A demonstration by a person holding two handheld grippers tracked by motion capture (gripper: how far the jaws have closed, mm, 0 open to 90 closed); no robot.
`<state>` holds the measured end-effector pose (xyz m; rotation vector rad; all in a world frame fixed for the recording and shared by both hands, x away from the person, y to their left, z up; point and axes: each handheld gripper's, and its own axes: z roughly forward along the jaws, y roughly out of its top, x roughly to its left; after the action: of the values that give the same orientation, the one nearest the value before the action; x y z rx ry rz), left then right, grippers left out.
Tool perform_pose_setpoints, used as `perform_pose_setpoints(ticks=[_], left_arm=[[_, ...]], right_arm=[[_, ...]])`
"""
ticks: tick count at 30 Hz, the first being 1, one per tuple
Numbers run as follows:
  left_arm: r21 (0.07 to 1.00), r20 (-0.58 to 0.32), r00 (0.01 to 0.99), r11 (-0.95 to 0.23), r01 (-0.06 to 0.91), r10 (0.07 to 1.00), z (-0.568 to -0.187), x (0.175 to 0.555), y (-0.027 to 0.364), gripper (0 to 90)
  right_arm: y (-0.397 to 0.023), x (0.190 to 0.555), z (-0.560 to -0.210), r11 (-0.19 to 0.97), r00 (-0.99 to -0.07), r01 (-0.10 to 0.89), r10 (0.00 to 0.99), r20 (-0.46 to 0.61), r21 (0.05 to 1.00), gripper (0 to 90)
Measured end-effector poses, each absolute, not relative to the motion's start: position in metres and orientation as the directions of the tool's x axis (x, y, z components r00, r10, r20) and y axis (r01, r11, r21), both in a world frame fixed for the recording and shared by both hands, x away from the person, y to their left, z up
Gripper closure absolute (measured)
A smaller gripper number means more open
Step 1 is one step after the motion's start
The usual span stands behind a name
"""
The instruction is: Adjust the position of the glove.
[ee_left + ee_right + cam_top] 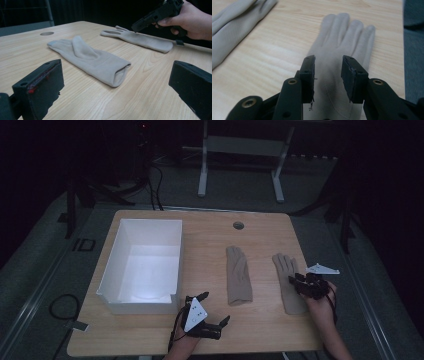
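Box: a white open box [142, 265] sits at the left of the high view on the wooden table [210, 340]; its floor looks bare, so no glove seems packed yet.
Left claw: the left gripper [212, 312] lies low at the bottom centre of the high view, just right of the box's near corner; its jaws stand wide apart with nothing between them, aimed at the nearer glove.
Left glove: a beige glove [237, 276] lies flat in the middle of the high view, fingers pointing away, cuff toward the person, untouched.
Right glove: the second beige glove [286, 267] lies right of centre, well apart from the first, close to the table's right edge.
Right claw: the right gripper [327, 72] hangs directly over this glove's palm, jaws part-open with a narrow gap; the pads are not pressing the cloth, so nothing is gripped.
Progress: by my judgement the work is at its start, both gloves lying out, neither lifted; picking them up and carrying them, likely to the box, is all left.
Surroundings: a round grommet hole [238, 225] near the far edge; dim floor and a metal frame [240, 160] beyond.
Obstacles: open tabletop lies between gloves and box; thin flat cloth may be hard to pinch.
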<state>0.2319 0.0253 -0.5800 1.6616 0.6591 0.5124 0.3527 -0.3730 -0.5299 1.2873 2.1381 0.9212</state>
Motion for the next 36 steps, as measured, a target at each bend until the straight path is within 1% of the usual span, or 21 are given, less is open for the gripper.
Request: perform_pose_setpoints(ticks=[2, 4, 6, 7, 10, 15, 17, 20, 24, 26, 29, 30, 36], left_arm=[[0.982, -0.020, 0.741, -0.126, 0.141, 0.672, -0.580, 0.232, 0.025, 0.1], [0.982, -0.021, 0.740, -0.125, 0.141, 0.672, -0.580, 0.232, 0.025, 0.1], [0.982, -0.020, 0.739, -0.127, 0.142, 0.673, -0.580, 0.232, 0.025, 0.1], [0.982, -0.019, 0.739, -0.127, 0.142, 0.673, -0.580, 0.232, 0.025, 0.1], [0.982, -0.021, 0.739, -0.125, 0.142, 0.674, -0.580, 0.232, 0.025, 0.1], [0.982, -0.017, 0.740, -0.129, 0.140, 0.673, -0.580, 0.232, 0.025, 0.1], [0.982, -0.017, 0.740, -0.129, 0.140, 0.673, -0.580, 0.232, 0.025, 0.1], [0.982, -0.018, 0.739, -0.129, 0.141, 0.673, -0.580, 0.232, 0.025, 0.1], [0.981, -0.020, 0.738, -0.128, 0.143, 0.675, -0.580, 0.232, 0.025, 0.1], [0.981, -0.021, 0.738, -0.127, 0.144, 0.675, -0.580, 0.232, 0.025, 0.1], [0.981, -0.021, 0.737, -0.126, 0.144, 0.675, -0.580, 0.232, 0.025, 0.1], [0.981, -0.022, 0.737, -0.126, 0.144, 0.675, -0.580, 0.232, 0.025, 0.1], [0.981, -0.023, 0.738, -0.126, 0.146, 0.675, -0.580, 0.232, 0.025, 0.1]], right_arm=[[-0.374, 0.351, -0.527, 0.371, -0.485, 0.547, 0.871, -0.077, 0.750, 62.4], [-0.374, 0.351, -0.527, 0.380, -0.493, 0.544, 0.866, -0.081, 0.748, 61.9], [-0.375, 0.350, -0.527, 0.405, -0.517, 0.527, 0.851, -0.097, 0.747, 59.5], [-0.374, 0.350, -0.528, 0.413, -0.516, 0.527, 0.850, -0.107, 0.743, 59.3], [-0.375, 0.350, -0.535, 0.392, -0.511, 0.540, 0.856, -0.080, 0.745, 58.7], [-0.373, 0.352, -0.551, 0.395, -0.495, 0.565, 0.865, -0.085, 0.724, 55.2], [-0.372, 0.352, -0.553, 0.394, -0.492, 0.565, 0.866, -0.088, 0.725, 55.2], [-0.374, 0.352, -0.557, 0.371, -0.484, 0.564, 0.872, -0.068, 0.738, 61.2], [-0.373, 0.352, -0.557, 0.371, -0.484, 0.567, 0.873, -0.067, 0.735, 74.7], [-0.371, 0.352, -0.555, 0.377, -0.476, 0.576, 0.876, -0.077, 0.725, 78.9], [-0.366, 0.351, -0.555, 0.376, -0.459, 0.584, 0.884, -0.089, 0.720, 79.9], [-0.365, 0.351, -0.554, 0.356, -0.439, 0.595, 0.895, -0.080, 0.720, 81.6], [-0.363, 0.349, -0.540, 0.320, -0.409, 0.599, 0.910, -0.063, 0.735, 82.2]])
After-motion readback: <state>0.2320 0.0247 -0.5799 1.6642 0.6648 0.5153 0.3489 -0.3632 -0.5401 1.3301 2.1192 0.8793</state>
